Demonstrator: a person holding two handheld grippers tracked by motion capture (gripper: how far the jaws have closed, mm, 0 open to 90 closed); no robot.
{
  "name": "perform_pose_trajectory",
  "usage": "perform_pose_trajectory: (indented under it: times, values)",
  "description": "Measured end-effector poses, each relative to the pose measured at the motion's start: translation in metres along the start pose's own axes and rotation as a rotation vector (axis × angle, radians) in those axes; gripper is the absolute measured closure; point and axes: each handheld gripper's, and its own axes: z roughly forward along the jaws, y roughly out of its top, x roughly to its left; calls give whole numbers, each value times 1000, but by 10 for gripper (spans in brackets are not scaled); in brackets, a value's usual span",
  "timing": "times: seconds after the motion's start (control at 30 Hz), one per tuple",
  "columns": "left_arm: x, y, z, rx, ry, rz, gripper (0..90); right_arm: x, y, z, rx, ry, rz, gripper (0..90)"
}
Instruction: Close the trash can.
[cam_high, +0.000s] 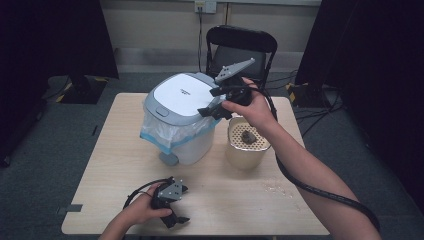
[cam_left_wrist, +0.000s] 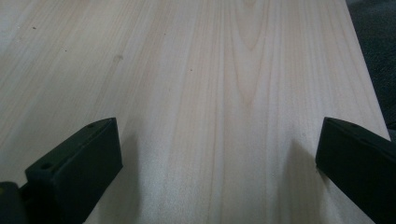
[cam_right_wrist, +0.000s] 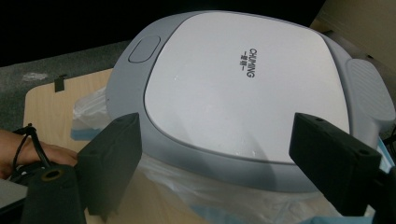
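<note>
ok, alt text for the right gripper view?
Two open black jaws of the right gripper frame the closed white-and-grey lid of a bin lined with a clear plastic bag. The bin stands on a pale wooden table, with a person's hand at lower left.

bin (cam_high: 181, 120): my white lid, grey rim, clear liner edged blue
table (cam_high: 235, 200): pale wood grain
bowl (cam_high: 245, 150): cream, a dark lump inside
chair (cam_high: 241, 40): black
my jaws: black
</note>
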Motion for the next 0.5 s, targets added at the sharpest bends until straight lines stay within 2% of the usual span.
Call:
perform_pose_trajectory:
  times: [0.5]
  values:
    - [0,0,0,1,0,-1,0,4,-26,-16,3,23,0,168]
